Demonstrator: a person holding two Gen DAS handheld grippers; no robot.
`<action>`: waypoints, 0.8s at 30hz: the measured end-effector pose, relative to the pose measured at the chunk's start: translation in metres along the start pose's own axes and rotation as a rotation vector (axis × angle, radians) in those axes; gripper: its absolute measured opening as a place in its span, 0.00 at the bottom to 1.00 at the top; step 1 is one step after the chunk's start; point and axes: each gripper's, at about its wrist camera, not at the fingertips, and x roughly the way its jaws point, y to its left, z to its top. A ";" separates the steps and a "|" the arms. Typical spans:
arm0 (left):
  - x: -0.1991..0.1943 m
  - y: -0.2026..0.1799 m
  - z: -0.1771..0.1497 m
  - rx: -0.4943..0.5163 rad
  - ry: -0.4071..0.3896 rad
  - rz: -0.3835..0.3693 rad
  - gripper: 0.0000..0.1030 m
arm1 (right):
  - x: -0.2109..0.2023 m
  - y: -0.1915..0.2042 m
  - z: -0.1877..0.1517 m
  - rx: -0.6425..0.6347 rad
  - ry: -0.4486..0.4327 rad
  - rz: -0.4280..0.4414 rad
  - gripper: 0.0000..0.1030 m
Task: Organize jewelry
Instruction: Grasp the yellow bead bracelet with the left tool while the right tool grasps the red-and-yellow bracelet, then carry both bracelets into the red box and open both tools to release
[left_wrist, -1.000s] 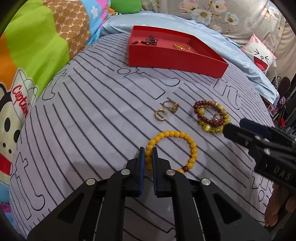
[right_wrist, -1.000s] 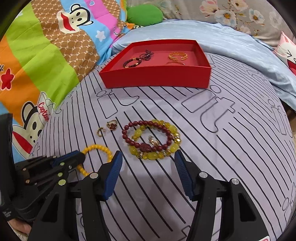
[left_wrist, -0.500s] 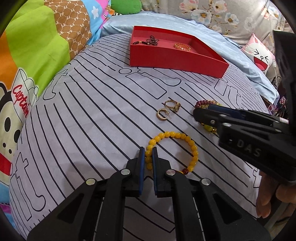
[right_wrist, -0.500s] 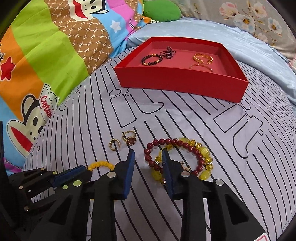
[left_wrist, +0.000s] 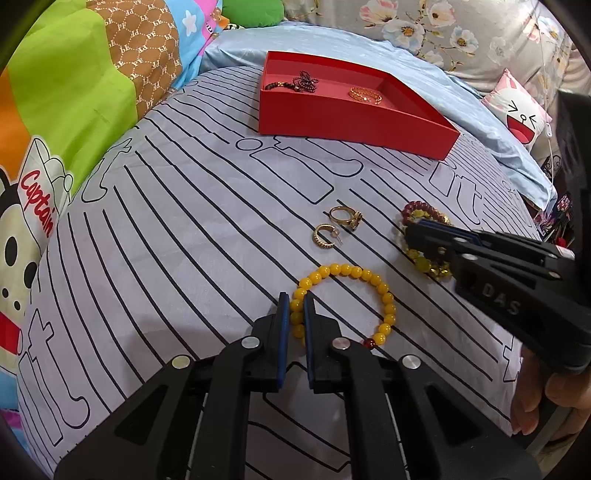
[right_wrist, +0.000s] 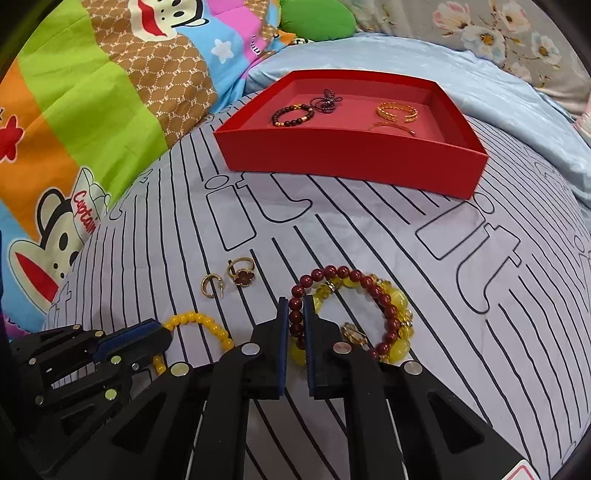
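The left gripper (left_wrist: 295, 314) pinched the yellow bracelet (left_wrist: 369, 280) on the striped bedsheet (left_wrist: 184, 240). The right gripper (right_wrist: 294, 317) pinched the dark red bracelet (right_wrist: 354, 277). Farther off, a red tray (right_wrist: 351, 158) held bracelets (right_wrist: 397, 110); pillows (right_wrist: 92, 92) lay beyond.

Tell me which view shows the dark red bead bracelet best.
The right wrist view: the dark red bead bracelet shows nearly whole, pinched by the right tongs. In the left wrist view, those tongs cover most of it.
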 end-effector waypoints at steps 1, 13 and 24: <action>0.000 0.000 0.000 -0.002 0.001 -0.001 0.07 | -0.003 -0.002 -0.001 0.008 -0.004 0.003 0.07; -0.012 -0.004 0.003 -0.004 -0.013 -0.020 0.07 | -0.065 -0.018 -0.003 0.084 -0.087 0.031 0.07; -0.048 -0.017 0.025 0.023 -0.086 -0.084 0.07 | -0.106 -0.041 0.000 0.160 -0.156 0.039 0.07</action>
